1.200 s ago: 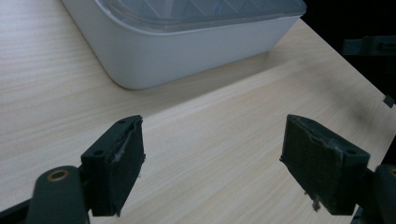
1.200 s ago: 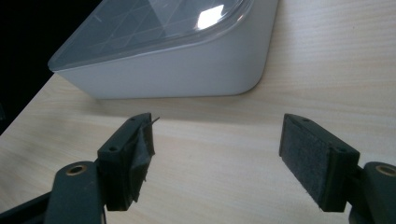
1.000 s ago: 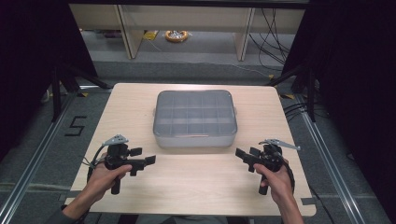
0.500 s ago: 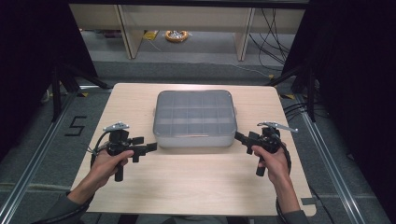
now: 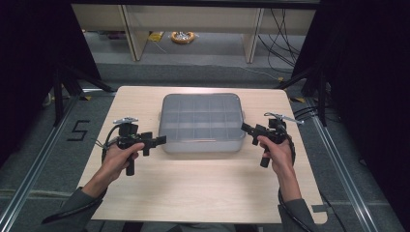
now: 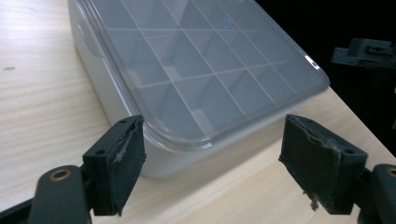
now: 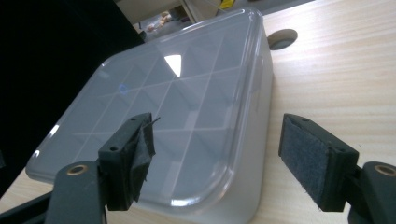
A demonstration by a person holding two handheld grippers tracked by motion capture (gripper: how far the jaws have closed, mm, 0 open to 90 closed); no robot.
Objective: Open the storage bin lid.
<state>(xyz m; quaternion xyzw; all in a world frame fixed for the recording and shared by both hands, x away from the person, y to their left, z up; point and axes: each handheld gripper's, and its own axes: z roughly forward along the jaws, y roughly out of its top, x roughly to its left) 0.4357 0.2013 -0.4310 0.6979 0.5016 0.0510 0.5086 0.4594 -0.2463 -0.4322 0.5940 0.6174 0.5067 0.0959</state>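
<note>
claws (image 5: pixel 155 141) beside hazy-lidded box (image 5: pixel 202 121)

Grey sleeves (image 5: pixel 72 210); black grippers, frayed fingers (image 6: pixel 119 163), brass-ringed screw holes.

The desk (image 5: pixel 203 193) is pale wood with a fine straight grain, and the lidded box (image 5: pixel 202 123) on it is milky grey and see-through, its clear lid showing a grid of dividers beneath. Both the left gripper (image 5: pixel 157 140) and the right gripper (image 5: pixel 247 129) are black, with dark charcoal pads (image 6: pixel 322 161) that look frayed. The floor (image 5: pixel 72 130) is grey and carries a black "5".
</note>
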